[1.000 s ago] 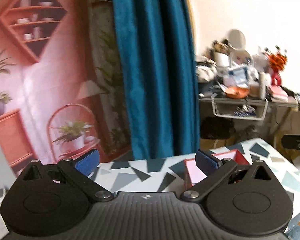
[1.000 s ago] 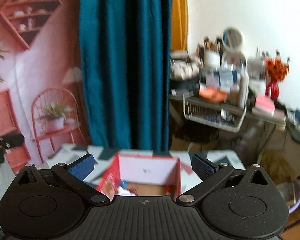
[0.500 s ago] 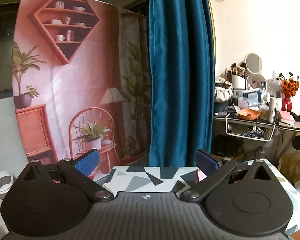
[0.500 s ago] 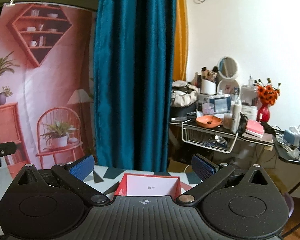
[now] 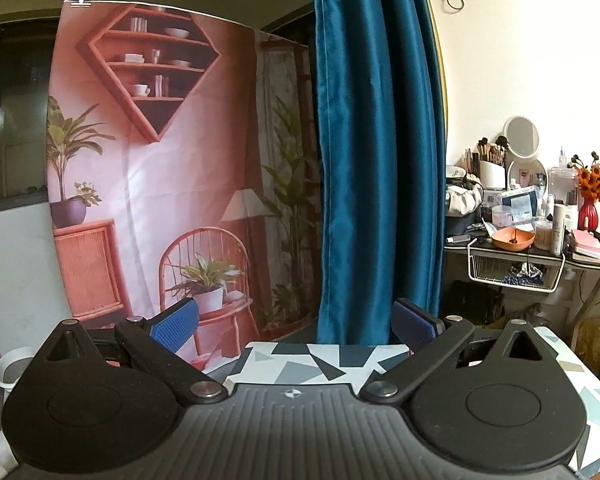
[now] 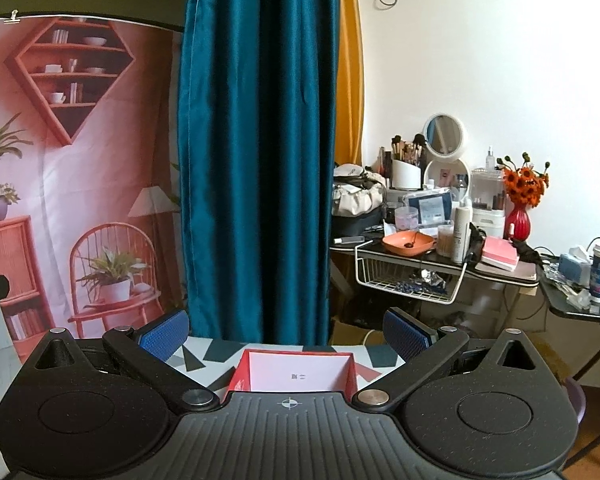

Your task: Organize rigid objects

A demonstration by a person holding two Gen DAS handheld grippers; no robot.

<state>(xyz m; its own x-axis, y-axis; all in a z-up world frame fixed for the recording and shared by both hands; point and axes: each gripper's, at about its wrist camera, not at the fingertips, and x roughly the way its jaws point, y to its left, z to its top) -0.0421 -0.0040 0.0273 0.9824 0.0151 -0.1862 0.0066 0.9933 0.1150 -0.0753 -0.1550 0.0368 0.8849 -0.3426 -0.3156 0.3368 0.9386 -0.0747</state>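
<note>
Left gripper wide open, holding nothing. Right gripper wide open too, above red box on patterned table.

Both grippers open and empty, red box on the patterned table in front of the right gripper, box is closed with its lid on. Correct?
Not quite: the red box is open, not closed. The right wrist view looks into it and shows its pale inner wall, with no lid on top. The rest holds: the left gripper and the right gripper are both open with nothing between the fingers, and the box sits on the patterned table in front of the right gripper.
</note>
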